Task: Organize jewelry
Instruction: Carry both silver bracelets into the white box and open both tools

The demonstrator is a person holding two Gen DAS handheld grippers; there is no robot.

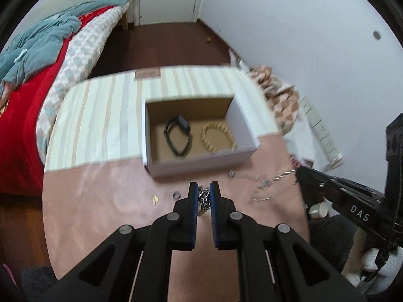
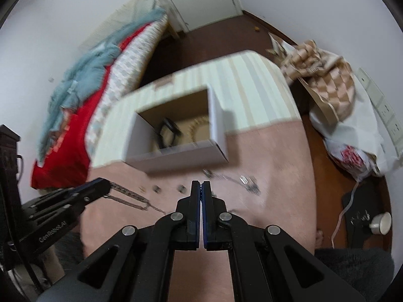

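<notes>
Left gripper [image 1: 203, 196] pinches a silver chain [image 1: 203, 200] — box [image 1: 201, 166] at twelve o'clock (its likely home) — right gripper [image 2: 202, 188] clamps a thin chain [image 1: 274, 178].

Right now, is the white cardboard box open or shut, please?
Open: the white box has no lid on, showing a black band and a gold bracelet inside.

One white box [image 1: 201, 162] sat mid-frame holding two pieces: one black band [image 1: 177, 136] and one gold bracelet [image 1: 218, 136]. Two tools, each gripping one silver chain.
</notes>
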